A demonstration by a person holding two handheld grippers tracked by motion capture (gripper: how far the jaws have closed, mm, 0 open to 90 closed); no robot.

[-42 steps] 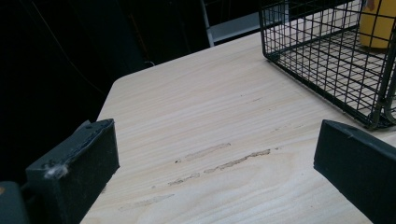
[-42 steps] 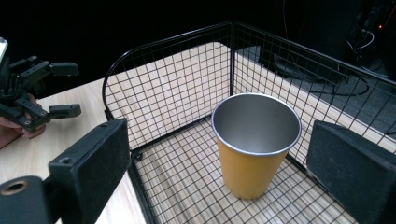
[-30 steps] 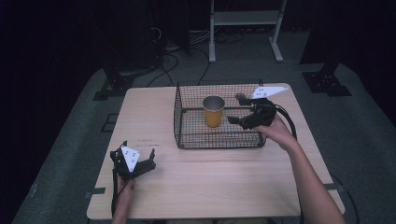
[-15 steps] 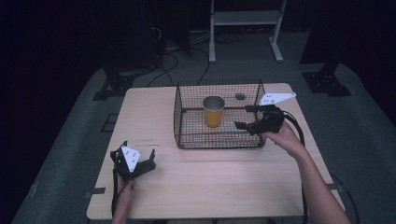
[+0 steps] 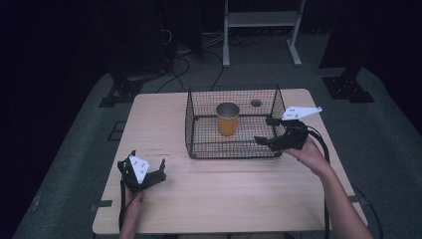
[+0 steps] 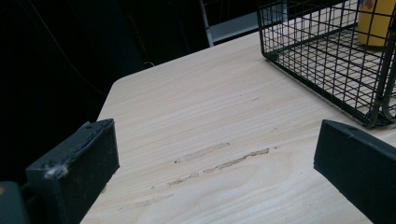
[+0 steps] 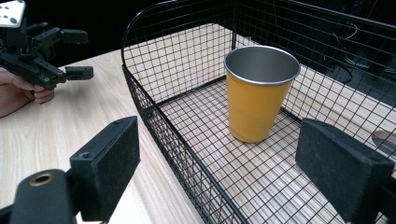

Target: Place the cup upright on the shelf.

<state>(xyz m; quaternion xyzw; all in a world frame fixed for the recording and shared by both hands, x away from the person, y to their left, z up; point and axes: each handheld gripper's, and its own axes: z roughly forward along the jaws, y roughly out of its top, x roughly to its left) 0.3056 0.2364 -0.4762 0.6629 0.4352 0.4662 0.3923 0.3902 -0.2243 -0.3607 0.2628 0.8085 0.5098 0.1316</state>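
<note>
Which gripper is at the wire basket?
The right gripper, whose jaws have just been closing astride the basket's wall; the left gripper rests apart on the table.

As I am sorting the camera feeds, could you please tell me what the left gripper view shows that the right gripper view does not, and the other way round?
Left gripper view, not the right: pale scuff marks on the tabletop.
Right gripper view, not the left: the left hand-held gripper, jaws open, in the person's hand, and the silver inside of the yellow cup.
Both: the black wire basket, the yellow cup standing upright in it, and the wooden table.
</note>
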